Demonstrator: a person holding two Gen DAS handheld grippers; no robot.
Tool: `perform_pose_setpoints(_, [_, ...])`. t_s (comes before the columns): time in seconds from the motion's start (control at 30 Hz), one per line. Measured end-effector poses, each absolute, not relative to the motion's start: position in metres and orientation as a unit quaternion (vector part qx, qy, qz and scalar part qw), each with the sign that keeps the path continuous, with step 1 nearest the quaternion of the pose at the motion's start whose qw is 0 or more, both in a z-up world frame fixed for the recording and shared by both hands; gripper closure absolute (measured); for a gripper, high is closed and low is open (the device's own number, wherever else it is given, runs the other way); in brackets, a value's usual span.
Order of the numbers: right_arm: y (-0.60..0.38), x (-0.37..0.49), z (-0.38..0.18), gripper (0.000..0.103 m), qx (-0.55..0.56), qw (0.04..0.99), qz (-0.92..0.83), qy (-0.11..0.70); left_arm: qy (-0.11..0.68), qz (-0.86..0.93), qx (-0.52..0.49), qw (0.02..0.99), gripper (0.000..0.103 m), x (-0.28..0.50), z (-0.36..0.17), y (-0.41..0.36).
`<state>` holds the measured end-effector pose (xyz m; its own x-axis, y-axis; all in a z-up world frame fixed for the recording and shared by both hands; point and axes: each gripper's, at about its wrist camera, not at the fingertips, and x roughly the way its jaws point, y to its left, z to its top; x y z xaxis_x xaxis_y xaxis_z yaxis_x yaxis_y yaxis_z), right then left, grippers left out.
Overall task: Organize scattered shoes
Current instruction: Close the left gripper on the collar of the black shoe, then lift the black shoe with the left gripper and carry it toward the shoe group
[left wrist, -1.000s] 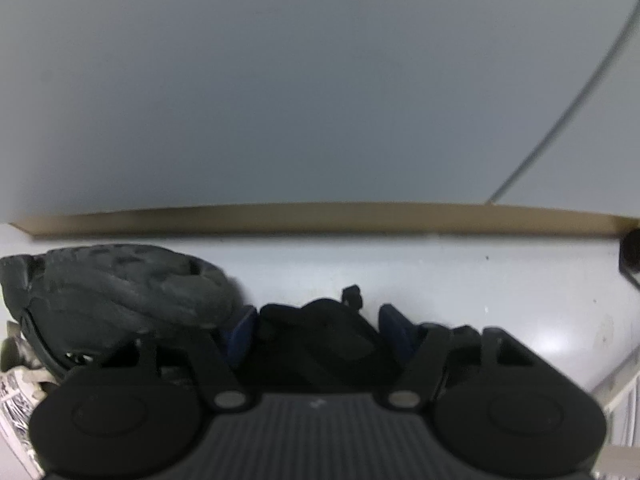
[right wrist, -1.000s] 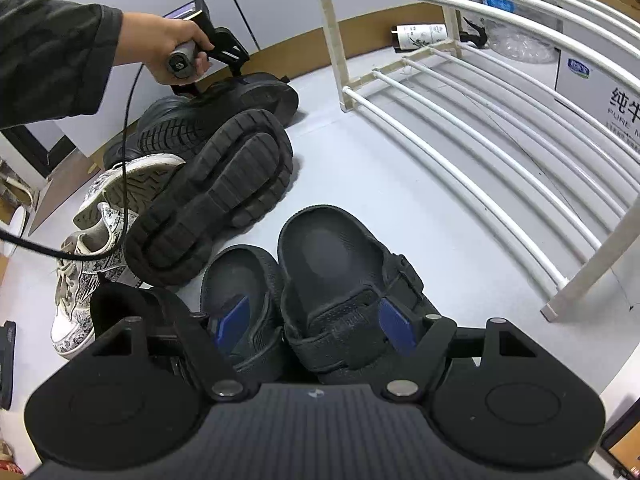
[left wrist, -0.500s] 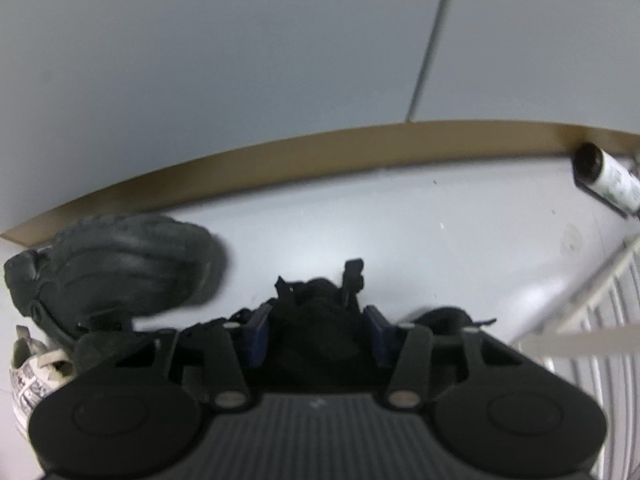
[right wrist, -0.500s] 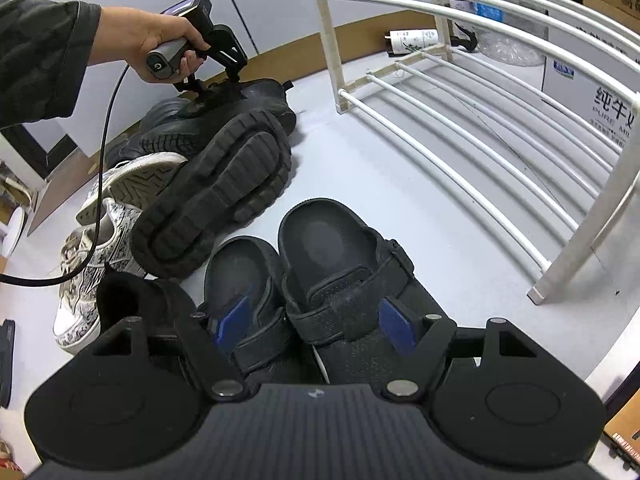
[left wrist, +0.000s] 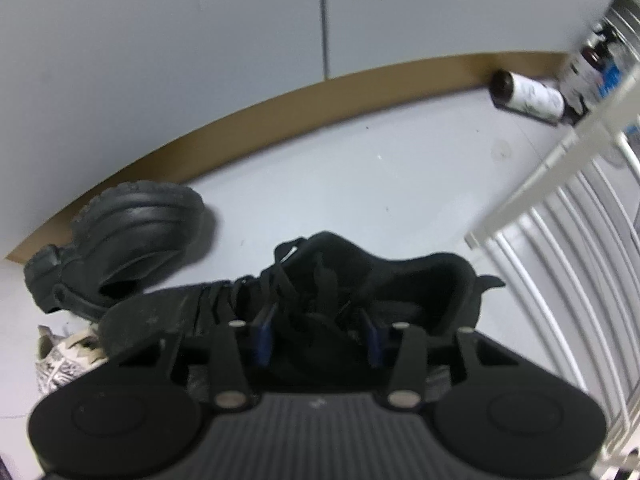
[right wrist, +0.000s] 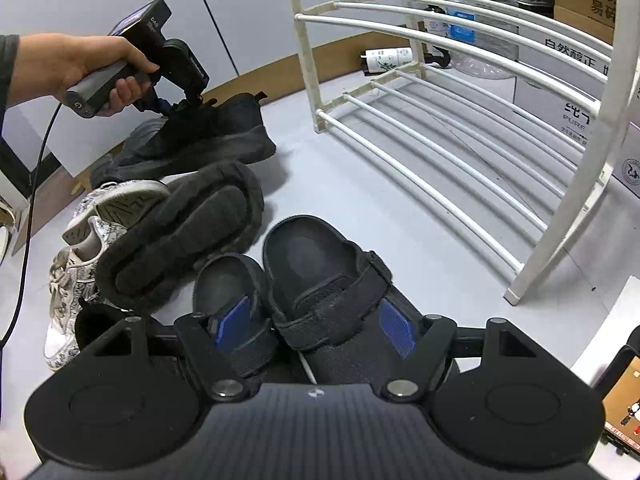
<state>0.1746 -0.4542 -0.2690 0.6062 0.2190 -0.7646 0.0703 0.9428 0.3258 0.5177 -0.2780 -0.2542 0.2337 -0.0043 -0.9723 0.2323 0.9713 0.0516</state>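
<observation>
Sneaker (left wrist: pixel 360 276) hangs pinched in our left gripper (left wrist: pixel 316 330); we keep it level toward the rack (right wrist: pixel 440 128), while the right gripper (right wrist: pixel 316 320) straddles a sandal (right wrist: pixel 332 280), fingers wide.

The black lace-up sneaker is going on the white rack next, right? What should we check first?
1. Left hand-held gripper shut on black lace-up sneaker: ok.
2. Sneaker lifted off the grey floor: cannot tell.
3. White slatted shoe rack, lower shelf free: ok.
4. Right hand-held gripper around the black strapped clog: ok.
5. Path to rack free of shoes: ok.
</observation>
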Motion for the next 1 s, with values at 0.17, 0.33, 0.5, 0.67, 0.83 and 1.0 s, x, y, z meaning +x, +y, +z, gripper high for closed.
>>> perform_pose_setpoints(0.17, [-0.452,0.171,-0.265,0.027,0.163,0.884,0.039,0.436,0.616,-0.078,0.122,0.774,0.066,0.524,-0.256,-0.274])
perform_pose_setpoints(0.33, [-0.455,0.176,-0.272,0.027,0.161,0.88,0.043,0.444,0.623,-0.078,0.123,0.768,0.057,0.534,-0.265,-0.28])
perform_pose_setpoints(0.5, [-0.459,0.172,-0.281,0.027,0.141,0.876,0.047,0.459,0.63,-0.07,0.134,0.762,0.033,0.551,-0.279,-0.282])
perform_pose_setpoints(0.67, [-0.457,0.172,-0.283,0.027,0.14,0.875,0.05,0.46,0.641,-0.076,0.165,0.746,0.027,0.563,-0.304,-0.292])
perform_pose_setpoints(0.83, [-0.453,0.172,-0.285,0.027,0.14,0.875,0.052,0.461,0.648,-0.075,0.197,0.732,0.04,0.565,-0.322,-0.301])
perform_pose_setpoints(1.0, [-0.45,0.172,-0.287,0.027,0.14,0.874,0.055,0.461,0.642,-0.075,0.16,0.746,0.094,0.574,-0.299,-0.295])
